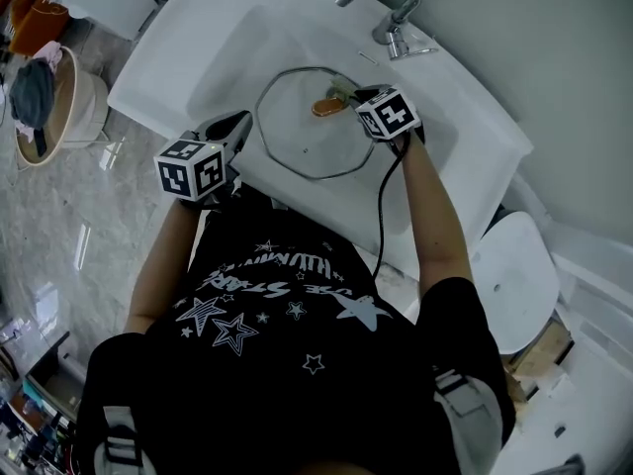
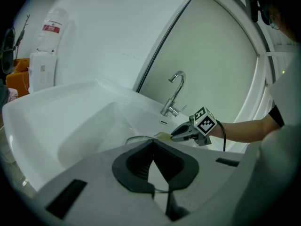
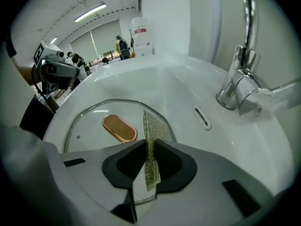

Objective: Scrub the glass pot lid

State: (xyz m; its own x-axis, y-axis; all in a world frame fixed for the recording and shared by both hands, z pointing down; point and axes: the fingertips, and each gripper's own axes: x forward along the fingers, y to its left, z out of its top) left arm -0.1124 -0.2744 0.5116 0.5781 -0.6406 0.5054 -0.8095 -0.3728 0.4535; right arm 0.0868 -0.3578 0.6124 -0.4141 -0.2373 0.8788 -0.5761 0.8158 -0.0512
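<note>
Grips mesh scrubber (image 3: 151,126) in right gripper (image 3: 150,145), laid on glass pot lid (image 3: 89,121) just ahead, beside copper knob (image 3: 120,128). Left gripper (image 2: 153,145) pinched together at lid's rim. Whole lid seen from head view only.

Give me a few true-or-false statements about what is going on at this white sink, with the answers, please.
1. A clear glass pot lid lies in the white sink basin. True.
2. Water is pouring from the chrome tap. False: no water shows at the tap.
3. The right gripper is closed on a yellow-green mesh scrubbing cloth. True.
4. The lid's oval handle is black. False: it is copper-coloured.
</note>
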